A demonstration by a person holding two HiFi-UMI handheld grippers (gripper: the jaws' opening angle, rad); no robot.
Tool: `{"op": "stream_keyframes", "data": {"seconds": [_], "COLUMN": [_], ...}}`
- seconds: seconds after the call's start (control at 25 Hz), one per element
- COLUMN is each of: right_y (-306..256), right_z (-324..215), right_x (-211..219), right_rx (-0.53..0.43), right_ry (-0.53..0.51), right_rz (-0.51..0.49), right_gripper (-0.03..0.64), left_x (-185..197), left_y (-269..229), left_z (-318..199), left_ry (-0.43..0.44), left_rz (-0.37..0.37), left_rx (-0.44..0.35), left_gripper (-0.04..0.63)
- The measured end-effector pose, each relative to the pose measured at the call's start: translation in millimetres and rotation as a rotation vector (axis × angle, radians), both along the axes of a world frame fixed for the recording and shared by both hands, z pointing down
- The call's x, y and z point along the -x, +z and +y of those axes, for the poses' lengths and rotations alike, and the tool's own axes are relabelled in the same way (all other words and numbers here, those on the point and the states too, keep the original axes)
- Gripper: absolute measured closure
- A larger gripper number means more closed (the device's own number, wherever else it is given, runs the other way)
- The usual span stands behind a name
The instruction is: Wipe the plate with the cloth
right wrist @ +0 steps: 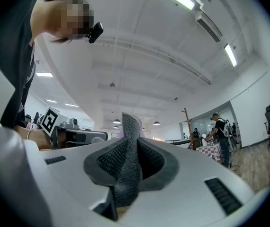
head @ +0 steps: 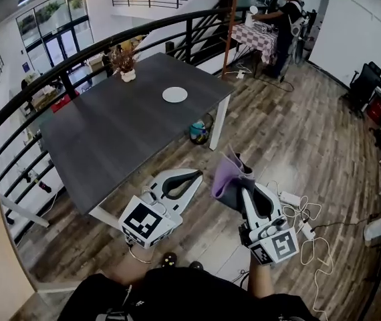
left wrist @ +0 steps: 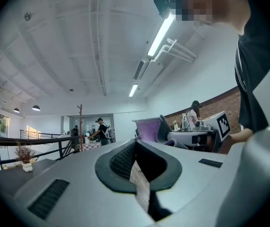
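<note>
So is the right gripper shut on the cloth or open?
Shut on it: the right gripper pinches the cloth between its pads, one end sticking out past the tips.

Dark grey rectangular table on white legs [head: 110, 139]: landmark. Brown wood-plank floor [head: 297, 146] beneath and right of it. Black curved metal railing [head: 77, 57] along far side. Dried plant in white pot [head: 127, 65] on far corner. Beyond table: red-checked cloth-covered table [head: 257, 39], standing person [head: 287, 22]. Glass doors [head: 57, 29] beyond railing. White strip lights [left wrist: 162, 34] overhead.
</note>
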State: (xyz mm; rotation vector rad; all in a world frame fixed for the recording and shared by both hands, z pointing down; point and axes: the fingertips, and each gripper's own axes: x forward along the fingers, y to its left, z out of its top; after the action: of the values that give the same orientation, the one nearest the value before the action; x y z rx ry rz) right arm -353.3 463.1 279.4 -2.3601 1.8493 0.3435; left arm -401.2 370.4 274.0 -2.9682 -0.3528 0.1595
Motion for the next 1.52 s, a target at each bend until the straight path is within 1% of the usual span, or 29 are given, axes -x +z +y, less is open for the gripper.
{"op": "stream_keyframes", "data": {"seconds": [0.12,0.4,0.48,0.6,0.76,1.0,1.2,1.28,1.44,1.52], "right_y": [2.4,12.0,15.2,17.3,18.7,19.3,17.7,17.5,19.7,20.8], "right_z": [11.6,29.5,30.9,34.0,32.2,31.2,16.1,9.5,-5.1,-12.9], "right_x": [-0.7,-8.3,-9.3,-10.5,-12.7,-33.3,-49.6,-58.9,-75.0,-78.8], "right_rx": [0.004,-0.008,-0.011,-0.013,-0.016,-0.013,0.002,0.003,-0.008,-0.003], "right_ry": [-0.018,-0.051,-0.058,-0.064,-0.060,-0.026,-0.018,-0.014,-0.012,-0.014], "right_rz": [-0.001,-0.026,-0.037,-0.044,-0.046,-0.043,-0.035,-0.035,-0.063,-0.069], "right_gripper": [0.554,0.554,0.554,0.554,0.554,0.554,0.554,0.554,0.554,0.554], "left_x": [0.2,2.1,3.4,5.3,1.0,-25.6,-54.6,-64.3,-79.0,-82.9], "left_y": [3.2,12.8,15.7,14.8,12.9,15.8,11.8,12.7,14.7,15.7], "left_z": [11.8,35.7,36.5,33.9,28.4,23.4,13.4,8.3,-0.4,-7.0], "left_ry": [-0.015,-0.043,-0.055,-0.079,-0.082,-0.048,-0.019,-0.010,0.012,0.009], "left_rz": [0.012,-0.008,-0.020,-0.019,-0.015,-0.006,0.010,0.006,0.007,-0.012], "left_rx": [-0.001,0.010,0.006,0.011,0.007,0.019,0.030,0.028,0.024,0.051], "left_gripper": [0.588,0.588,0.588,0.588,0.588,0.588,0.588,0.588,0.588,0.588]}}
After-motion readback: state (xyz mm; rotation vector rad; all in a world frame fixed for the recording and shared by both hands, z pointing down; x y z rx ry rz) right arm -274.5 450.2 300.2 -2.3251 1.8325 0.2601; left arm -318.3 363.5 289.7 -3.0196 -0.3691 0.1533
